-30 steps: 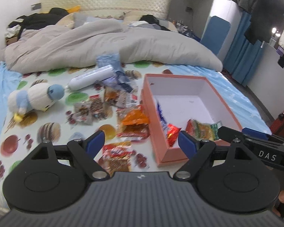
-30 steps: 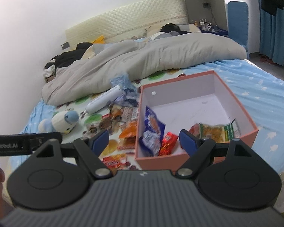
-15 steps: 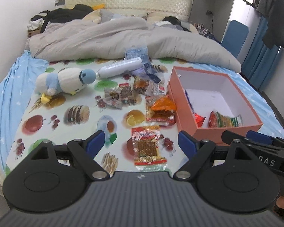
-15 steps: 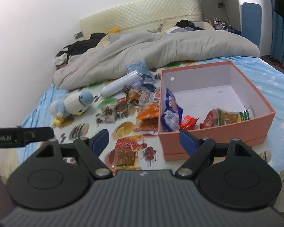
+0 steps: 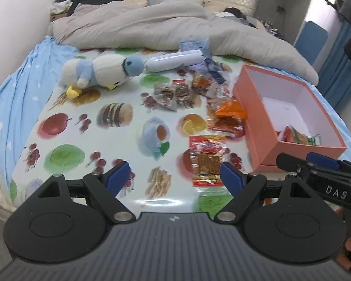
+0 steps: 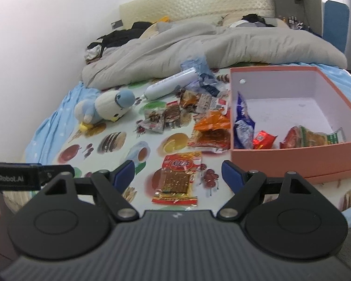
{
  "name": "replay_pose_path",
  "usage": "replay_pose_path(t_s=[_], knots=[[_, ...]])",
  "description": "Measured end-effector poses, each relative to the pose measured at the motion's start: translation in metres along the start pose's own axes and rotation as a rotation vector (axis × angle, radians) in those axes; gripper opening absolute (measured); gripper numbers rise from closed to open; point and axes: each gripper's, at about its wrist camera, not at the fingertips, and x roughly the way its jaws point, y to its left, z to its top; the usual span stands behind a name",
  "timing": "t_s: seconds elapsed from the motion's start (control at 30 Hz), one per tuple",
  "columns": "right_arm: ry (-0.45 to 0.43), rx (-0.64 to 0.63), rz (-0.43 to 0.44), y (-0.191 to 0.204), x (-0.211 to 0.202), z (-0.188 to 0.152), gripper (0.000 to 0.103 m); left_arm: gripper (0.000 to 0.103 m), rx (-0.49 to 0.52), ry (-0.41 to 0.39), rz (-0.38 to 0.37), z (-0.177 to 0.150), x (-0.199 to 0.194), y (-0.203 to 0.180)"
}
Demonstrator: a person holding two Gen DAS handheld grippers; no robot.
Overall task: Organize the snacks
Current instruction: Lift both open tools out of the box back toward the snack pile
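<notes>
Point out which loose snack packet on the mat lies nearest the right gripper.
The red-and-gold packet with the brown slab showing, directly ahead of the open right gripper. The orange packet and the others lie farther back, nearer the pink box.

The letters "DAS" stand in white on the black body of the right gripper (image 5: 325,164), seen from the left wrist. "GenRobot.AI" runs along the black bar of the left gripper (image 6: 56,171). Red characters on the nearest snack packet (image 6: 177,178) stay unreadable.
</notes>
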Motion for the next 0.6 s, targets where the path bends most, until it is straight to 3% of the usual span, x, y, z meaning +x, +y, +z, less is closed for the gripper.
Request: replay_pose_path(t_s=[0.6], knots=[[0.098,-0.053,-0.013,0.022,0.068,0.006,0.082,0.087,-0.068,0.082,0.016,0.034,0.080,0.040]])
